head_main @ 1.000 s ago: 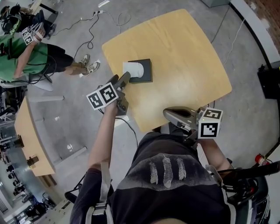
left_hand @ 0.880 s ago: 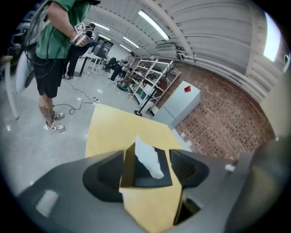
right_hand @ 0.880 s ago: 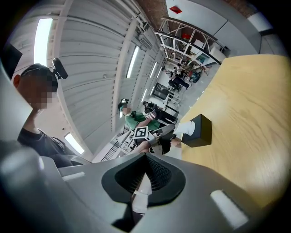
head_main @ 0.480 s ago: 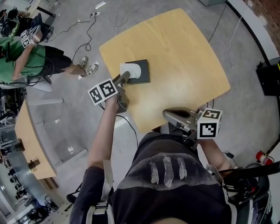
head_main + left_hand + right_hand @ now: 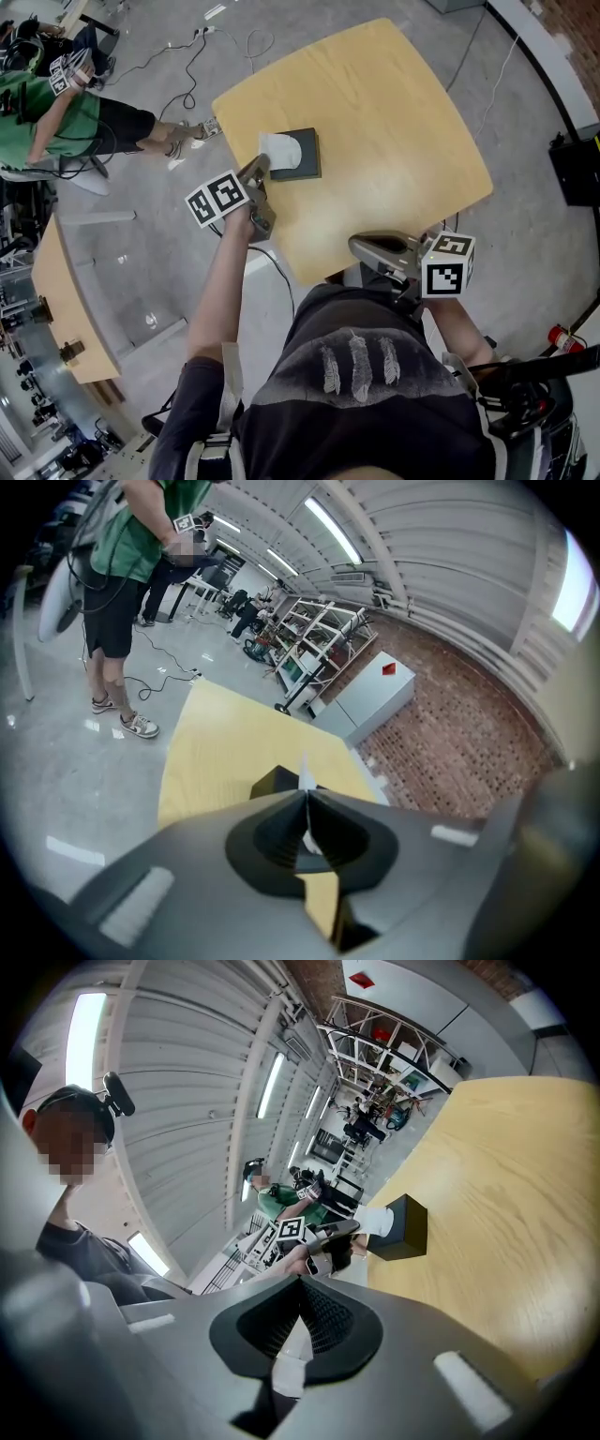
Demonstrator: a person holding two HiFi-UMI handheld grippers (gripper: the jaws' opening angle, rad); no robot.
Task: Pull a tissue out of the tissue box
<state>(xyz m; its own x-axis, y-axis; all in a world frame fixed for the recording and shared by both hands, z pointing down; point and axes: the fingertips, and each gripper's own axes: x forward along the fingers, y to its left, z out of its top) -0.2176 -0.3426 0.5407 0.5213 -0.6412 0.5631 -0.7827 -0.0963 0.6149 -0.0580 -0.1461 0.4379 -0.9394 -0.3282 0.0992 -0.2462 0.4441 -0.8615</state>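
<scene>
**Head view.** Wooden table (image 5: 394, 122). Near its left edge stands a dark box (image 5: 307, 157), with a white tissue (image 5: 279, 148) sticking out of its top. On the floor around are a cable (image 5: 192, 61), a person in green (image 5: 56, 108) at upper left, a second table (image 5: 56, 291) at left and a black case (image 5: 577, 173) at right.
- Left gripper (image 5: 260, 165): the forearm is stretched forward and the left hand (image 5: 241, 223) is round the handle. The tips are at the tissue's near-left edge, and the marker cube (image 5: 217, 197) sits just behind them.
- Right gripper (image 5: 355, 246): held close to the body at the table's near edge, well apart from the box, tips pointing left.

**Left gripper view.** The jaws are clenched on the tissue. A white sliver stands up from the seam and shows again through the opening below it. The gripper's own body covers most of the box, and only one dark corner shows left of the seam. Shown only in this view: shelving (image 5: 314, 635), a white cabinet (image 5: 375, 694) and a brick wall (image 5: 459, 747) beyond the table's far end.

**Right gripper view.** The jaws are pressed together with nothing between them. This view looks across the table at the box from the side. The tissue is at the box's left end, with the left gripper's tips at it. Shown only in this view: strip lights (image 5: 272, 1082) on a ribbed wall, and a headset (image 5: 111, 1091) on a person's head at left.
</scene>
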